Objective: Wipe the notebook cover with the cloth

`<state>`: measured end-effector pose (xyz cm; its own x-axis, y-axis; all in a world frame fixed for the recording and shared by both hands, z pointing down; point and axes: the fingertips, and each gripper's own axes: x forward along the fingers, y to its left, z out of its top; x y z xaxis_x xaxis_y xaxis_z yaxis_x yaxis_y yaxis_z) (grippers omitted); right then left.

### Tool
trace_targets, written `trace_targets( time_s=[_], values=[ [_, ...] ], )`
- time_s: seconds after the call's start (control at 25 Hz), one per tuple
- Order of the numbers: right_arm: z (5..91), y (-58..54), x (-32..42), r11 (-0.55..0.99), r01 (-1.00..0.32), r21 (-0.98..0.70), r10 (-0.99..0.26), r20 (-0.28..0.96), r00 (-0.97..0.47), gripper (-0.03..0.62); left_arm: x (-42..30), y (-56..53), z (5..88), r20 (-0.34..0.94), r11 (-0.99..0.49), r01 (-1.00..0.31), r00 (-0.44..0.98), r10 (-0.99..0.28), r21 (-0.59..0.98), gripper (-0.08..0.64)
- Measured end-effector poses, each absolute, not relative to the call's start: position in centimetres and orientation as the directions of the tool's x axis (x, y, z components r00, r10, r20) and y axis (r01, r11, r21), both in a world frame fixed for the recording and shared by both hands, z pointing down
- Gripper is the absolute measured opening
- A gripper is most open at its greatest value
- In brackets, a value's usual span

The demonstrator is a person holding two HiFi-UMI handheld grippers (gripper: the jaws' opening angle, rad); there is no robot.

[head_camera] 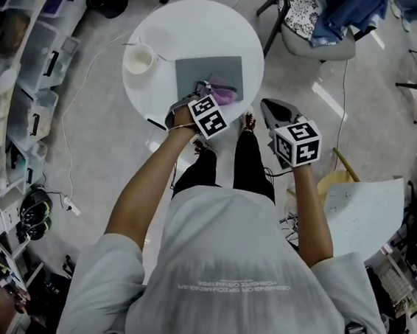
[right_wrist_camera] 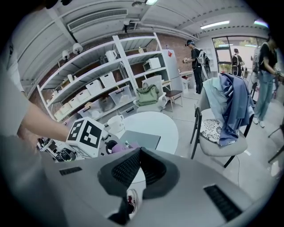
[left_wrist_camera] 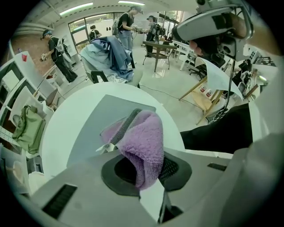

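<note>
A grey notebook (head_camera: pixel 204 71) lies flat on the round white table (head_camera: pixel 172 18). A purple fluffy cloth (head_camera: pixel 223 88) rests on its near right part, and my left gripper (head_camera: pixel 201 91) is shut on the cloth. In the left gripper view the cloth (left_wrist_camera: pixel 146 142) bulges between the dark pads (left_wrist_camera: pixel 126 122) above the notebook (left_wrist_camera: pixel 95 128). My right gripper (head_camera: pixel 268 106) hangs off the table's near right edge, shut with nothing in it. The right gripper view shows its pads (right_wrist_camera: pixel 153 164) pressed together, with the notebook (right_wrist_camera: pixel 141 139) and the cloth (right_wrist_camera: pixel 117 147) beyond.
A white mug (head_camera: pixel 140 59) stands on the table left of the notebook. A chair (head_camera: pixel 312 25) draped with blue clothing is at the far right. Shelves with bins (head_camera: pixel 26 69) run along the left. A cable (head_camera: pixel 82 97) trails on the floor.
</note>
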<state>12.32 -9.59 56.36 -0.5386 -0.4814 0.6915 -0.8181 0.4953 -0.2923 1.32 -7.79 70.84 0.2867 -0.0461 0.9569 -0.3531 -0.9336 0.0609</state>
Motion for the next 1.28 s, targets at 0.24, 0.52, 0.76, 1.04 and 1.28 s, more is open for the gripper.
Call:
trace_targets(
  time_s=[0.24, 0.52, 0.76, 1.04, 1.28],
  values=[
    [56.3, -8.6, 12.2, 0.479, -0.828, -0.292, -0.492, 0.692, -0.529, 0.002, 1.4, -3.5, 72.0, 0.959, -0.948, -0.293, 0.279, 0.041, 0.126, 0.070],
    [56.1, -9.4, 12.4, 0.473, -0.832, -0.290, -0.501, 0.689, -0.524, 0.002, 2.4, -3.0, 69.2, 0.883, -0.868, -0.413, 0.466, 0.058, 0.275, 0.069],
    [55.6, -11.3, 13.1, 0.479, -0.830, -0.287, -0.507, 0.681, -0.528, 0.002, 4.4, -9.7, 61.6, 0.764, -0.828, -0.488, 0.634, -0.118, 0.277, 0.070],
    [55.8, -13.6, 14.4, 0.489, -0.822, -0.292, -0.495, 0.683, -0.537, 0.002, 4.4, -21.1, 61.2, 0.803, -0.786, -0.616, 0.494, -0.332, 0.054, 0.071],
    [56.5, -15.0, 16.4, 0.471, -0.832, -0.294, -0.495, 0.692, -0.525, 0.002, 5.8, -24.4, 65.3, 0.860, -0.807, -0.590, 0.418, -0.294, 0.011, 0.071]
  ],
)
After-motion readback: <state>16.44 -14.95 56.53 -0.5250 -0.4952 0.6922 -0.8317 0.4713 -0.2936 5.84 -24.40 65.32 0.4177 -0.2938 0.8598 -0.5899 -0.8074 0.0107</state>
